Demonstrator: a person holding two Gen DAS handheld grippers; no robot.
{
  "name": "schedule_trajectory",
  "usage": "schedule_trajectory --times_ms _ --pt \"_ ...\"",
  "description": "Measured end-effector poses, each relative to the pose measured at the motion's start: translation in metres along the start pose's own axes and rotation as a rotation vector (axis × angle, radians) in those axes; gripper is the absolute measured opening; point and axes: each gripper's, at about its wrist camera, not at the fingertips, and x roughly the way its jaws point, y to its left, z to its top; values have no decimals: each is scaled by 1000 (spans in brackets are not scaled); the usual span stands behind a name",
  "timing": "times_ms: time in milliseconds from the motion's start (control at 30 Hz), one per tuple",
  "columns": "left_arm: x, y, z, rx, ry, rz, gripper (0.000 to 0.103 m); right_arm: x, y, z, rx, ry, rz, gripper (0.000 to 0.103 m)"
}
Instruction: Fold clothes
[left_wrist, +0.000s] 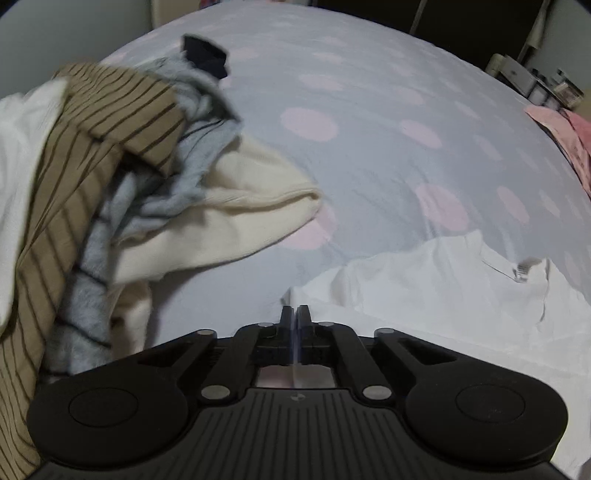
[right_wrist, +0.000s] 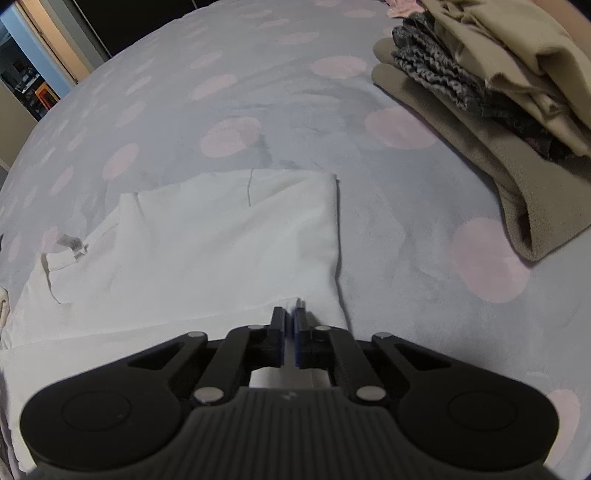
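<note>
Left gripper (left_wrist: 295, 314): black fingers pressed together, tips low over the near left edge of the white garment (left_wrist: 443, 291); whether any cloth is caught between them cannot be told. Right gripper (right_wrist: 289, 316): black fingers with blue pads, drawn almost together with a thin slit between, tips at the near right part of the same white garment (right_wrist: 221, 243); whether a fold of it is nipped cannot be told.

The white garment is soft, matt knit, lying flat on the bed in a roughly rectangular shape with a straight folded right edge, a collar and a small grey neck label (right_wrist: 74, 245), its print too small to read.

Bedsheet (left_wrist: 369, 147): pale grey, smooth, printed with large pink dots.

Left of the left gripper, a loose heap: a cream garment (left_wrist: 229, 218), a fuzzy grey one (left_wrist: 177, 184), a tan garment with dark pinstripes (left_wrist: 74, 177), and farther off a small dark piece (left_wrist: 207, 55).

Far right of the right gripper, a stack of folded clothes (right_wrist: 498, 92): beige fleece, dark crinkled fabric, tan cloth. Pink fabric (left_wrist: 565, 136) lies at the bed's far right edge.
</note>
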Motion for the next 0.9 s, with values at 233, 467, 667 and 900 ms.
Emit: schedule_trajectory --times_ms 233,467,667,900 --pt "-20 -1 4 15 -60 -2 0 -30 3 12 13 -95 53 4" --pt "-11 1 5 9 -94 66 0 -6 10 16 25 -94 -8 4" --pt "-14 10 4 23 -49 34 0 2 10 15 0 -75 -63 12" --pt "-38 6 -21 139 -12 -24 18 -20 -1 8 -28 -76 -73 17"
